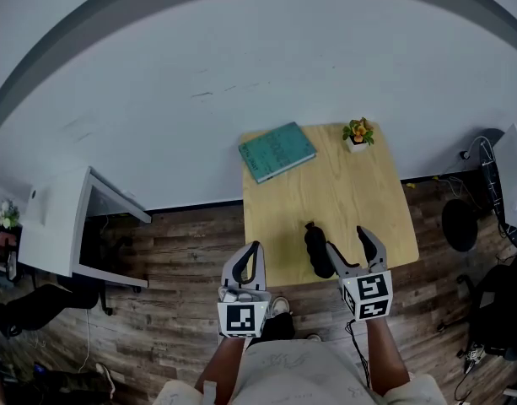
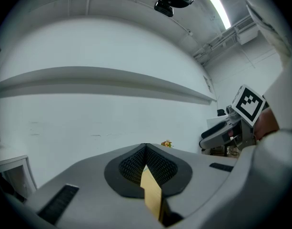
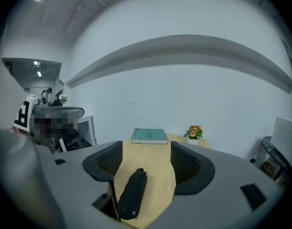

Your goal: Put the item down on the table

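Observation:
A black zipped pouch (image 1: 317, 251) lies flat on the light wooden table (image 1: 325, 192) near its front edge. My right gripper (image 1: 347, 239) stands open just right of it. In the right gripper view the pouch (image 3: 132, 193) rests on the tabletop (image 3: 153, 163) between the spread jaws of the right gripper (image 3: 146, 149), close to the left finger, and the pads do not press on it. My left gripper (image 1: 255, 248) hovers at the table's front left corner. It is shut (image 2: 146, 149) with nothing between its pads.
A teal book (image 1: 277, 150) lies at the table's far left and a small potted flower (image 1: 358, 133) at its far right. A white desk (image 1: 64, 218) stands to the left on the wooden floor, and a black stool (image 1: 459, 224) and cables to the right.

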Demonstrator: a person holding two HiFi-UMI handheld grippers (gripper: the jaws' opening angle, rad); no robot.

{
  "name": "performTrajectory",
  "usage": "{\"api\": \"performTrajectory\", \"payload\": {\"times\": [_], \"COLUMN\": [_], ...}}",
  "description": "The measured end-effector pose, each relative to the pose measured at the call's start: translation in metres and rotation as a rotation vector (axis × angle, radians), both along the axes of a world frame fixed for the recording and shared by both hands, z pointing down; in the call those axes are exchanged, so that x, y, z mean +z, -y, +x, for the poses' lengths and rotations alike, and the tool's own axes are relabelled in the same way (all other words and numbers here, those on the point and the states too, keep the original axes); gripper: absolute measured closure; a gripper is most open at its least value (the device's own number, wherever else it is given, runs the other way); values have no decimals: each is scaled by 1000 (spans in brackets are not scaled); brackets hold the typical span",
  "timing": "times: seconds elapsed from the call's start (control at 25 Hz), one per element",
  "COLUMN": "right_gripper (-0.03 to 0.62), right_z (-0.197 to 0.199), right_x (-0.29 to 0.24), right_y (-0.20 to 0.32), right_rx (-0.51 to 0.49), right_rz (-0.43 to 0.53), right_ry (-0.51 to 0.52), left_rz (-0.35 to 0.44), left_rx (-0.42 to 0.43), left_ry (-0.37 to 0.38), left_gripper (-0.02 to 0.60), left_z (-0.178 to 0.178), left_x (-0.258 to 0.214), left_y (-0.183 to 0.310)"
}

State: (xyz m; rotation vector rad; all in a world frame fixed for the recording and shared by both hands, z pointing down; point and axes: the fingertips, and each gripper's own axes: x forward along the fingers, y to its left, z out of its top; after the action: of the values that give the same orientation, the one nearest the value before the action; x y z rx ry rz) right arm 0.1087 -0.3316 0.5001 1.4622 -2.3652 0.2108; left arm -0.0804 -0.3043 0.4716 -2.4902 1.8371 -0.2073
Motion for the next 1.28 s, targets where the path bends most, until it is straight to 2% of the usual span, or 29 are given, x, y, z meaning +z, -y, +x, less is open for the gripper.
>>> {"api": "performTrajectory", "payload": {"times": [0.52,0.72,1.28], "right_gripper": [276,276,276], "right_z": [5,5,9], "right_x": [-79,-94,-85], "right_y": [-9,-18,-16], "right_rx": [32,34,30], "right_rz": [368,486,465], "right_ry": [-4,-47,-44], "left_rz": [69,82,88], "left_rx": [-4,-2,-1], "left_ry": [29,42,52], "left_gripper": [574,574,574], "left_z": [-4,-2,1], "left_x": [-24,-30,-32], "left_y": [0,-2,-1]}}
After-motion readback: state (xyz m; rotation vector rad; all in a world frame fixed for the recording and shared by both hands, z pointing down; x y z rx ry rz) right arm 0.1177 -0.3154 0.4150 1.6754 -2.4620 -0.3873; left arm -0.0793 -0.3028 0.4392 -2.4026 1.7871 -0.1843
